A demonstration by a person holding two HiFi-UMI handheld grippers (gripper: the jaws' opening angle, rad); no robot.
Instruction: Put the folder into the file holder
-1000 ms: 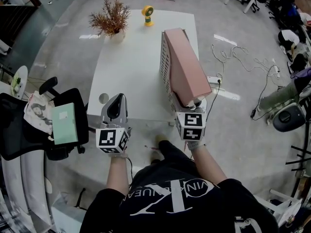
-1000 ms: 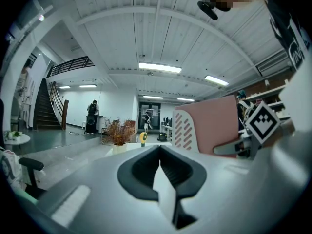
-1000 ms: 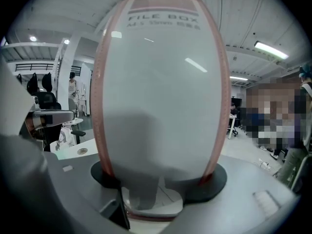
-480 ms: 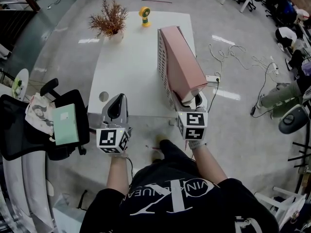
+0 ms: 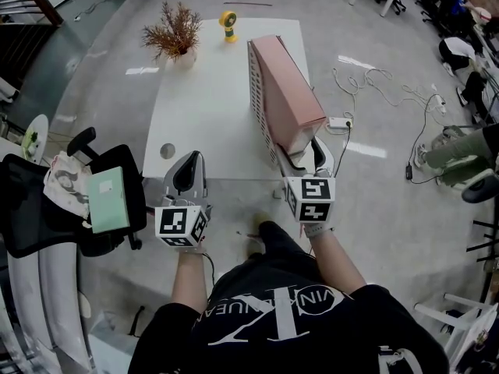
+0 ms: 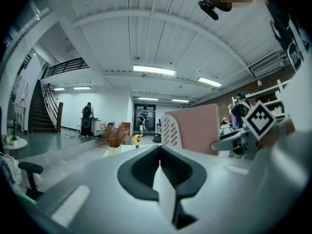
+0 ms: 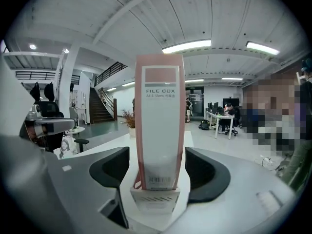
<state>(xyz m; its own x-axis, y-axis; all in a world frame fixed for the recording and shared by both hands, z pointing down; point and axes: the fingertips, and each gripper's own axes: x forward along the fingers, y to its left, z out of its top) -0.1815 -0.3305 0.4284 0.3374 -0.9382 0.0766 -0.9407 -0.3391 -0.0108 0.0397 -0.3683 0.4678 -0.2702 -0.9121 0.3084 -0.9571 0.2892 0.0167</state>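
Letting go of the pink folder (image 5: 287, 92)
The left gripper (image 5: 192, 157) is shut tight, with nothing in it. On the white table (image 5: 203, 115), the folder sits in the file holder (image 5: 256, 84). The right gripper (image 5: 301, 159) has just been opening; its jaws stand wide beside the folder, not touching it.

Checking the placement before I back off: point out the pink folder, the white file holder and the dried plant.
pink folder (image 5: 287, 92), head view, on its broad pink face.
white file holder (image 5: 267, 107), head view, on its slatted side wall.
dried plant (image 5: 173, 31), head view, on its brown branches.
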